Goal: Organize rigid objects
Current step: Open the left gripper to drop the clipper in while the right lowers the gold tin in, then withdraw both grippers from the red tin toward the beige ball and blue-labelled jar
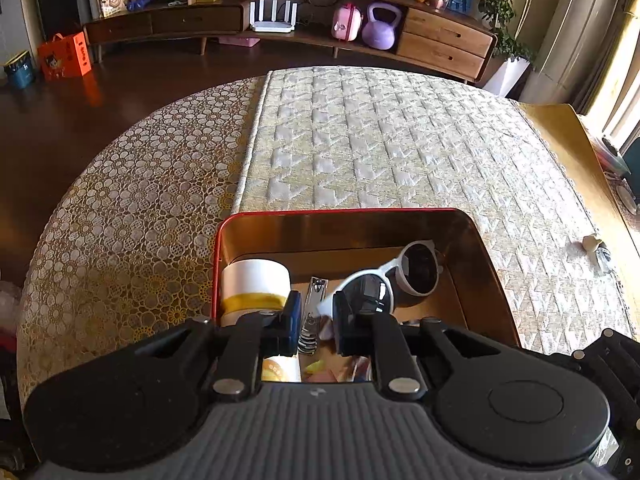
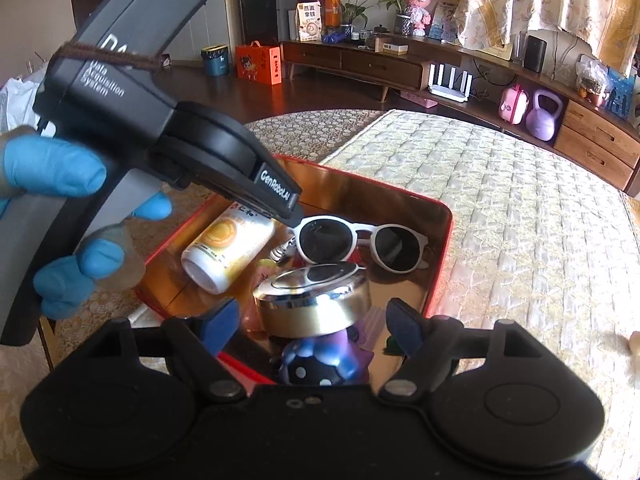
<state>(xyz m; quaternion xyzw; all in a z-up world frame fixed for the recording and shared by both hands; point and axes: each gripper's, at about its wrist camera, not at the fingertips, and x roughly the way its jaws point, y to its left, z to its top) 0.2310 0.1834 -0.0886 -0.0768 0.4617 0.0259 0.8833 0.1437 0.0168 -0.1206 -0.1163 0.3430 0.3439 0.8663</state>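
Note:
A red tin box [image 1: 340, 213] [image 2: 440, 208] with a gold inside stands on the quilted table. In it lie white sunglasses [image 1: 416, 268] [image 2: 360, 240], a white and yellow bottle [image 1: 256, 284] [image 2: 228, 248], a nail clipper [image 1: 312, 312], a round shiny gold tin [image 2: 316, 296] and a blue-purple toy [image 2: 324, 360]. My left gripper [image 1: 316, 320] hangs over the box with its fingers a small gap apart around the nail clipper, beside the sunglasses; it also shows in the right wrist view [image 2: 288, 216]. My right gripper [image 2: 316, 326] is open above the box's near end, over the gold tin and toy.
The table carries a cream quilted cloth [image 1: 380, 144] and a lace cloth [image 1: 132, 208] on its left. A small pale object [image 1: 592, 242] lies near the right edge. A low wooden cabinet [image 1: 444, 40] with a purple kettlebell [image 1: 380, 28] stands beyond.

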